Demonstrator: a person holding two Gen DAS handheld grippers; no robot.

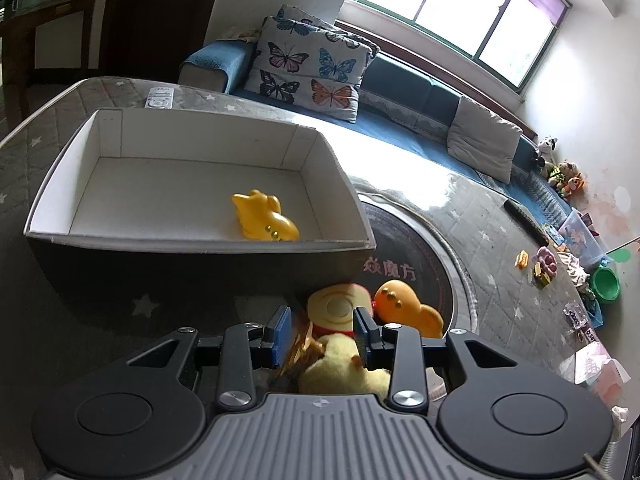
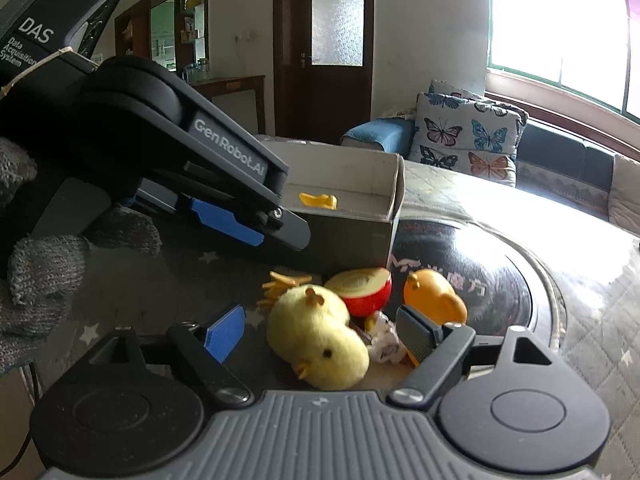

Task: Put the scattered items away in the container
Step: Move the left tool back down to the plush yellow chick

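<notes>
- Left wrist view: the left tongs (image 1: 322, 330) stand spread, their blue pads apart, over a small heap of toys on the tabletop (image 1: 484, 224); nothing is pinched.
- Below and between the pads lies a fluffy yellow chick (image 1: 340, 372), with a halved toy apple (image 1: 340, 308) just beyond it and an orange toy duck (image 1: 408, 308) just beside the apple on the right.
- The open box (image 1: 60, 216) stands right behind the heap, white inside; a yellow toy duck (image 1: 264, 218) lies on its floor near the front wall.
- Farther off, a butterfly cushion (image 1: 312, 64) leans on a blue sofa (image 1: 404, 92).
- Right wrist view: the right tongs (image 2: 320, 334) are spread wide around the yellow chick (image 2: 316, 336), pads clear of it on both sides.
- The apple half (image 2: 366, 290), cut face up, touches the chick; the orange duck (image 2: 434, 294) sits just right of it, beside the right pad.
- The left tongs (image 2: 228, 220) reach in from the upper left, held by a grey-gloved hand (image 2: 44, 276).
- The box (image 2: 352, 240) stands behind the heap, the yellow duck (image 2: 318, 200) inside.
</notes>
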